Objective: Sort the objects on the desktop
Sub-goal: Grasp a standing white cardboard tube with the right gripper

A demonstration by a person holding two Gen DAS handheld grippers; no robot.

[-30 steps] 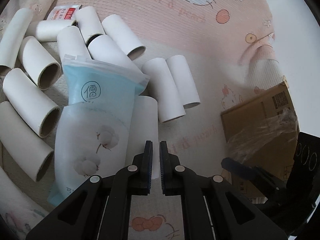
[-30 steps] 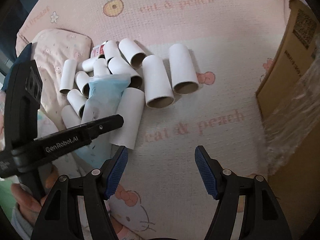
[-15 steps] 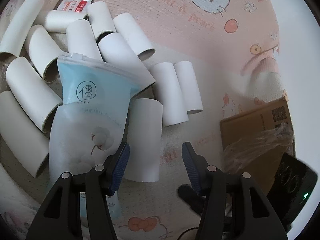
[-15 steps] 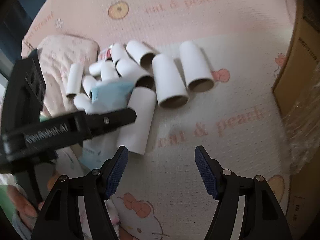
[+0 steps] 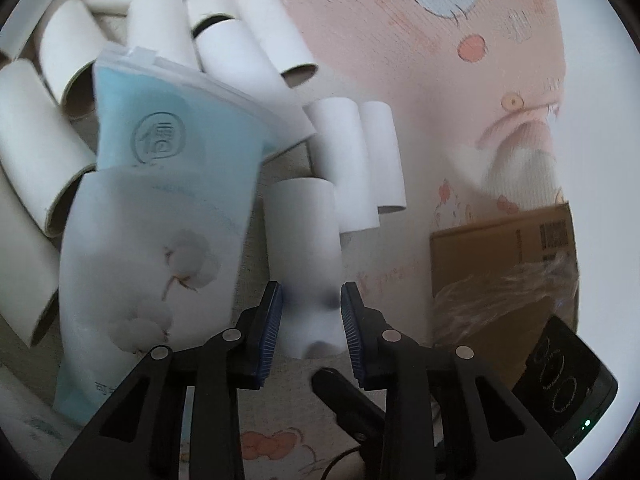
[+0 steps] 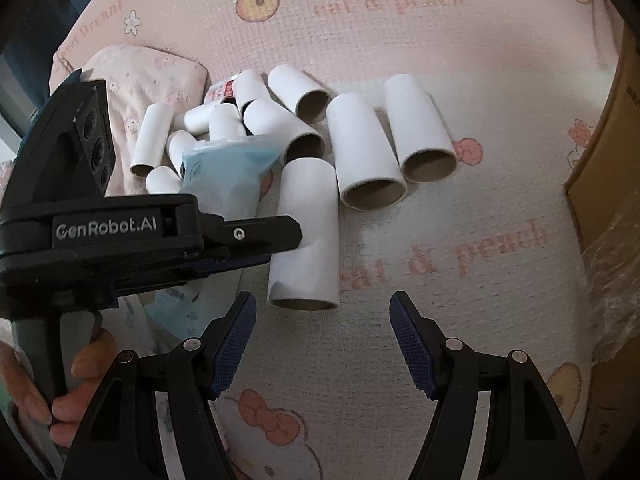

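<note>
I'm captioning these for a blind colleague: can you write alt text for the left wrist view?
The left gripper is closing its jaws around the near end of a white cardboard tube lying on a pink cartoon-print mat. More white tubes and a blue-and-white pouch lie to the left, a cardboard box to the right.

White cardboard tube lying on its side on the pink mat, open end nearest, pile of similar tubes beside it, blue-and-white cotton-pad pouch lying across them
</note>
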